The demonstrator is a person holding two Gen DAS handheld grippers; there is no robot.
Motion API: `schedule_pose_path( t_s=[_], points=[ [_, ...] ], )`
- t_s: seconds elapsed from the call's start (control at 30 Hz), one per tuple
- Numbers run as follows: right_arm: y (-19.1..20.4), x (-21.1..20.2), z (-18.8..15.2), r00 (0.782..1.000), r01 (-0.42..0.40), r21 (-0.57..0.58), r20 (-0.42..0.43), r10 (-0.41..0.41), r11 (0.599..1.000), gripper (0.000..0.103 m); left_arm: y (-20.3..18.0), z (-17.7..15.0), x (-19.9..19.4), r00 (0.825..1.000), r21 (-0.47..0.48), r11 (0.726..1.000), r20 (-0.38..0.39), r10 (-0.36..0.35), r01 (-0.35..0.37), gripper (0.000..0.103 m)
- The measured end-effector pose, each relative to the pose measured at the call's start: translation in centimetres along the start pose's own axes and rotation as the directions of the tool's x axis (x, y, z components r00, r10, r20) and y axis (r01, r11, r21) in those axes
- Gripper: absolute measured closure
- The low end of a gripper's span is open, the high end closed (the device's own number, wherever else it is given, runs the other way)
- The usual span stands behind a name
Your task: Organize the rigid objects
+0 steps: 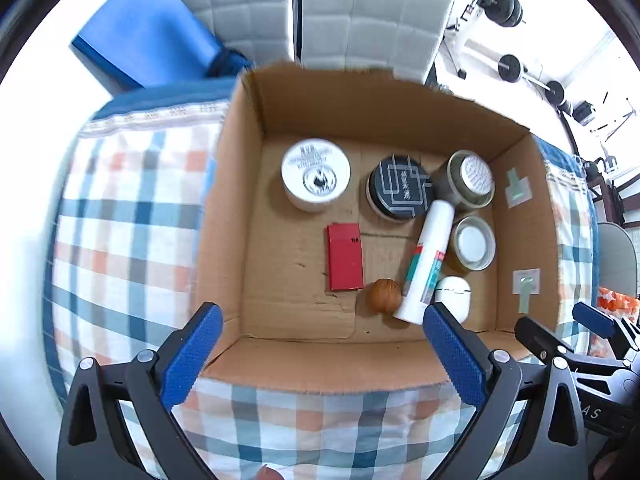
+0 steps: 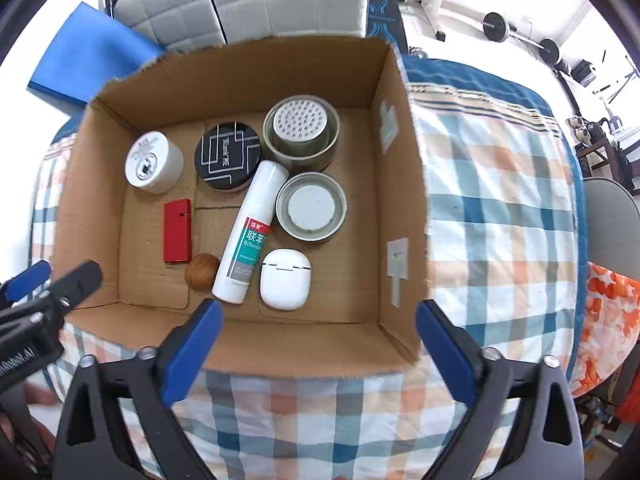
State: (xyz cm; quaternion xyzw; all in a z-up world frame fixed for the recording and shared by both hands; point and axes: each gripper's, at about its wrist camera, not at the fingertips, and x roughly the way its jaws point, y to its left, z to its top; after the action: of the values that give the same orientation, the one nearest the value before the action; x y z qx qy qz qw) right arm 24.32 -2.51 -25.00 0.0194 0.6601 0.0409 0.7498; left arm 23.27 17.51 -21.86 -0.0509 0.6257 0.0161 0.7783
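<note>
Checked tablecloth (image 2: 500, 184), blue mat (image 1: 148, 32), quilted grey cushions (image 1: 320, 12), barbells (image 1: 532, 80)

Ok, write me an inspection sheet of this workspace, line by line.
Surface: plaid cloth under the cardboard box.
Job's things: all in the box: white jar, black tin, two round tins, spray bottle, red case, walnut, white earbud case.
Clutter: nothing seen.
Grippers: left gripper and right gripper open, empty.
Cables: nothing seen.
Surroundings: blue mat, weight bench.
</note>
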Motion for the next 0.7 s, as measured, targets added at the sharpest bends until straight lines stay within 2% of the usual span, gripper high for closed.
schedule_pose_path(
  t_s=[0.13,0.33,0.57,0.7],
  points=[
    [-0.4,-2.9,-1.4,0.999,-0.017,0.013,0.037,0.017,1.000,0.000,-0.7,-0.6,-3.4,0.997,0.020,1.000,0.074,-0.002,0.000,0.000],
    [-1.8,-9.1,-3.3,0.991,-0.050,0.033,0.123,0.046,0.998,0.000,-2.1,-2.1,-9.7,0.983,0.073,0.997,0.186,0.000,-0.014,0.000],
    [-2.5,-18.2,-6.9,0.957,-0.017,0.035,0.291,0.006,0.999,0.000,-3.1,-4.9,-16.4,0.954,0.079,0.997,0.301,-0.006,-0.018,0.000],
    [-2.7,-22.3,-9.4,0.936,-0.008,0.036,0.351,-0.005,0.999,0.000,-3.5,-6.6,-19.1,0.940,0.075,0.997,0.341,-0.011,-0.016,0.000]
  ],
)
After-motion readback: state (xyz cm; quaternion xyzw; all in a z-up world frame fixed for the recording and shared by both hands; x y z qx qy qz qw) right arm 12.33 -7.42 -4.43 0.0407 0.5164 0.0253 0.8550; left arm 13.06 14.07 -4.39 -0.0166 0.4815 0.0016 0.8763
